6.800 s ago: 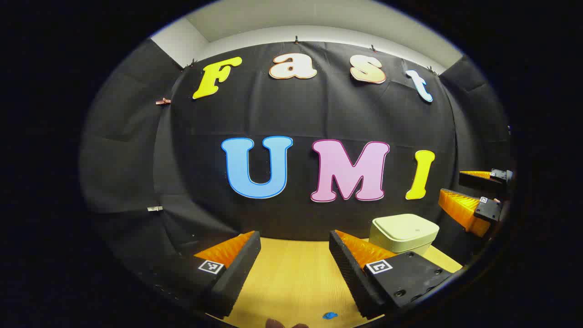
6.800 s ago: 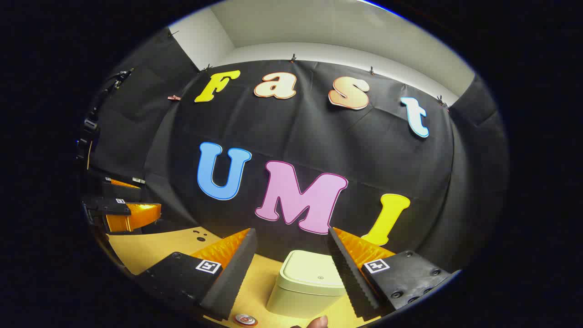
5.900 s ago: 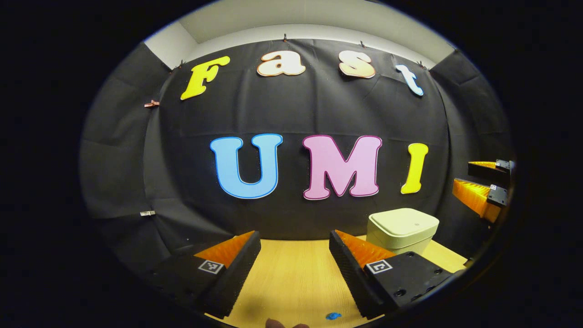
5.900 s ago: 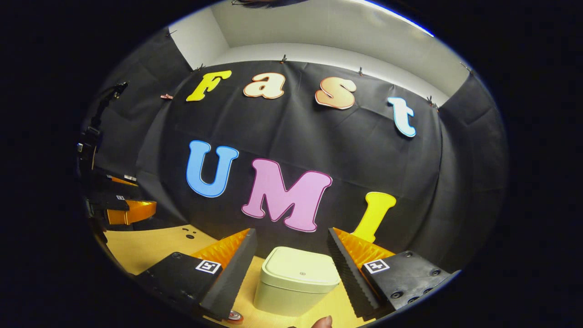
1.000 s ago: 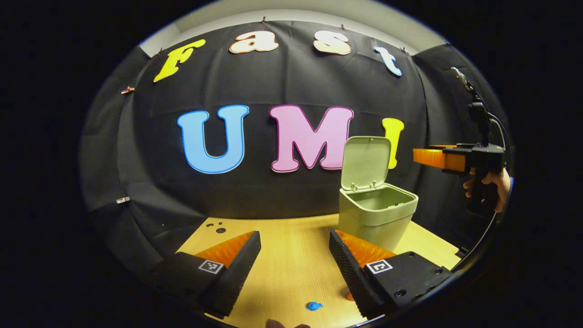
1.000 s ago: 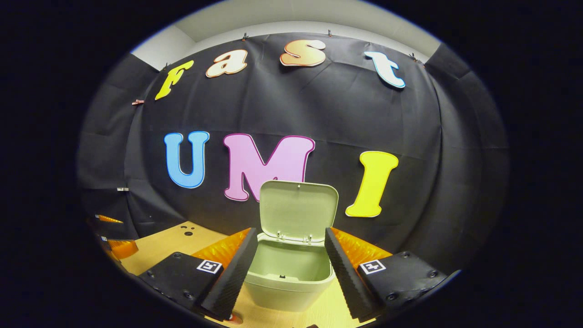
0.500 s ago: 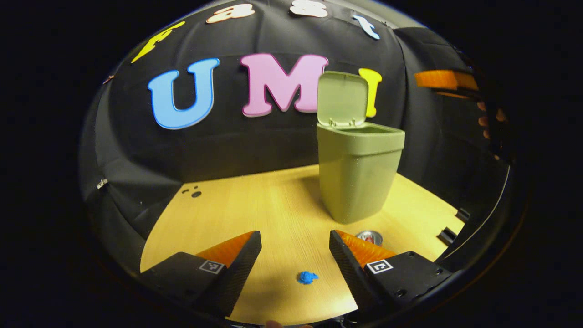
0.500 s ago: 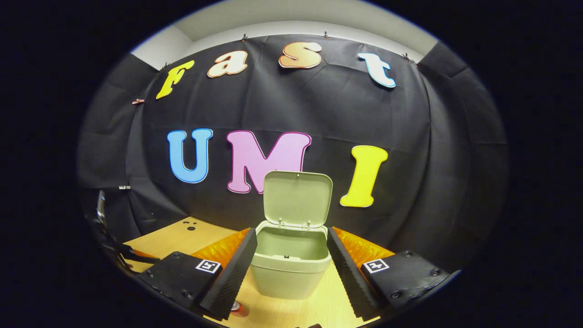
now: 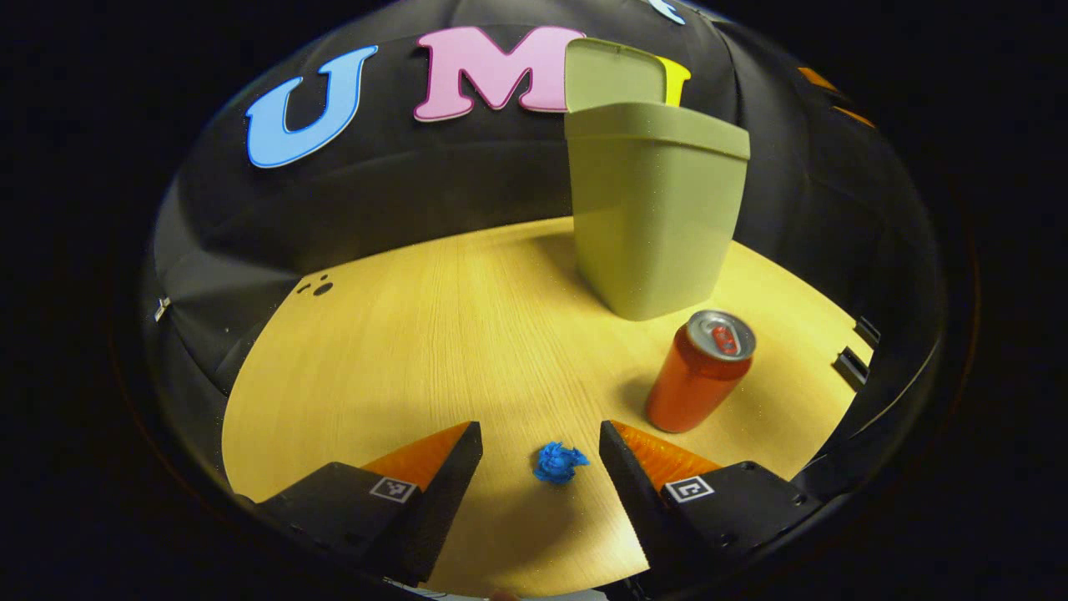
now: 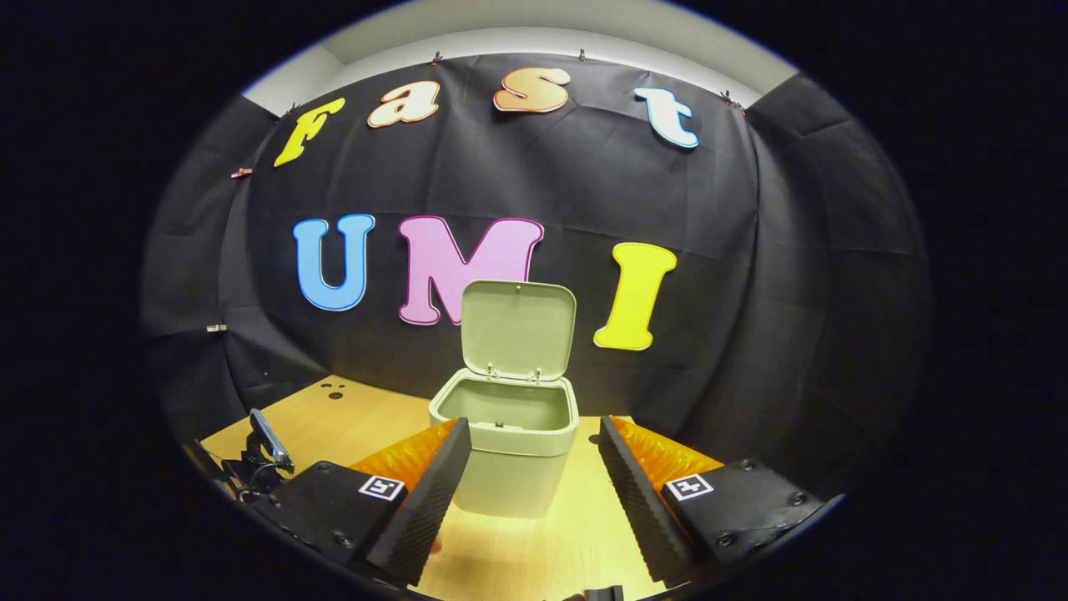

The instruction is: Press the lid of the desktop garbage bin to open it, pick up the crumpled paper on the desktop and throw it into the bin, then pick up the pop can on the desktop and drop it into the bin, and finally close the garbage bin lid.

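Left gripper view: left gripper (image 9: 541, 438) open, straddling crumpled blue paper wad (image 9: 559, 462); upright orange metal can (image 9: 699, 371) at 2 o'clock. Right gripper view: right gripper (image 10: 527, 455) open; smooth pale-green plastic bin (image 10: 506, 447), lid (image 10: 518, 329) raised.

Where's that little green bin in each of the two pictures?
Left gripper view: the bin stands upper right of centre, beyond the pop can.
Right gripper view: the bin sits low at centre, between the claw's fingers.
Shared landmark: its raised lid, open in both.
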